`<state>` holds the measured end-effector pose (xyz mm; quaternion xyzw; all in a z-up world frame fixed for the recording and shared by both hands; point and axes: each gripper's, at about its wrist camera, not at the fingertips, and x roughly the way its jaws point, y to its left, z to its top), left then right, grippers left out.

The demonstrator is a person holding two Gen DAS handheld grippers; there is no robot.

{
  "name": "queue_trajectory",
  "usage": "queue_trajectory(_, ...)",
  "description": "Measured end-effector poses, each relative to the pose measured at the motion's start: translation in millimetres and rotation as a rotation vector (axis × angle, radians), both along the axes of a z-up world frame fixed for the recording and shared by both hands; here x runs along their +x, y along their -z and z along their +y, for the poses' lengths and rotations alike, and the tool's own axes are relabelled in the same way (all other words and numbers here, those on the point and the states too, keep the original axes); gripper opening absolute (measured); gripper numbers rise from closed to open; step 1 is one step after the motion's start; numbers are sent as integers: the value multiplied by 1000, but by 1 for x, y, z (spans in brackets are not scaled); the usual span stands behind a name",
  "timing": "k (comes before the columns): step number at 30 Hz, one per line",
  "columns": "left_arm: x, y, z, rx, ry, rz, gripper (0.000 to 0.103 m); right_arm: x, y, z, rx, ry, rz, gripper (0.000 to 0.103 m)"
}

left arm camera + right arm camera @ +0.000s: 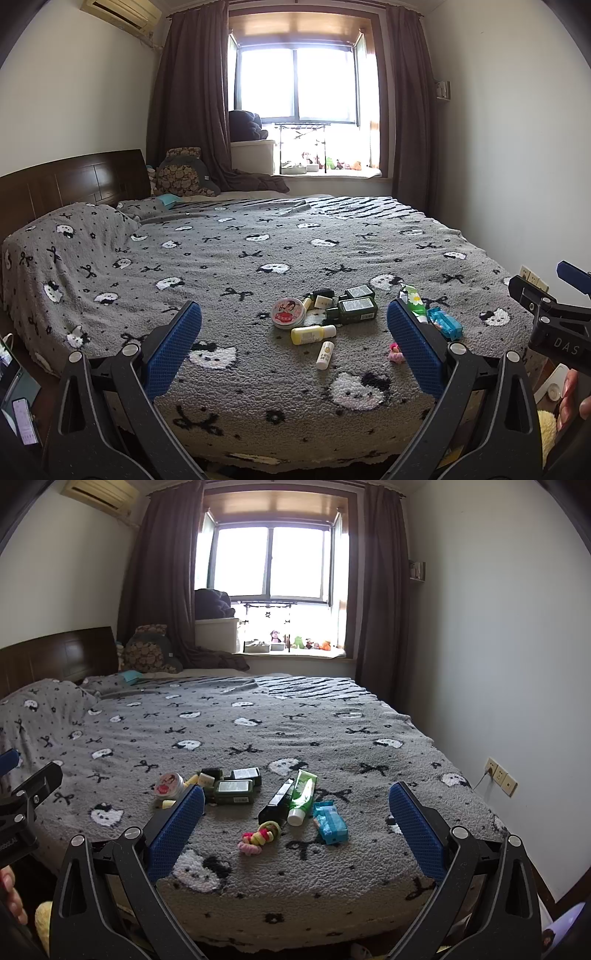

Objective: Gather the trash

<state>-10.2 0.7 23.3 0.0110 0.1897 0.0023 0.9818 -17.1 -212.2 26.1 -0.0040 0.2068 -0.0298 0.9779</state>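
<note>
Left gripper (294, 334) and right gripper (296, 814): jaws spread wide, nothing held, both hovering at the near edge of the bed (332, 738). Trash sits in a cluster on the grey blanket, near-centre: round tin (289, 313), yellow bottle (313, 334), green tube (303, 797), blue packet (330, 822) (touching none of the pads).

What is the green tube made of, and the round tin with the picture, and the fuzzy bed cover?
The green tube looks like soft, glossy plastic: light glints on it, and it has a white screw cap. The round tin is probably painted metal, though its smooth printed lid could be plastic. The bed cover looks like fluffy, nubby fleece with a matte, tufted surface.
</note>
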Motion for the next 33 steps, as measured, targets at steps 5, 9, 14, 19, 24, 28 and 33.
queue_trajectory(5, 0, 0, 1, 1, 0, 0, 95, 0, 1, 1, 1, 0, 1, 100)
queue_trajectory(9, 0, 0, 5, -3, -7, -2, 95, 1, 0, -5, 12, 9, -5, 100)
queue_trajectory(14, 5, 4, 12, 3, -35, -7, 95, 4, 3, -14, 35, 32, -17, 100)
queue_trajectory(19, 14, 15, 16, -1, -30, -4, 95, 13, 13, -21, 53, 33, -10, 100)
queue_trajectory(24, 36, 42, 17, 13, -25, 61, 93, 29, 34, -23, 70, 15, 32, 100)
queue_trajectory(28, 56, 73, 19, 28, -24, 134, 92, 51, 62, -17, 66, -22, 105, 100)
queue_trajectory(33, 79, 113, 12, 63, 40, 221, 79, 79, 103, -4, 63, -48, 204, 94)
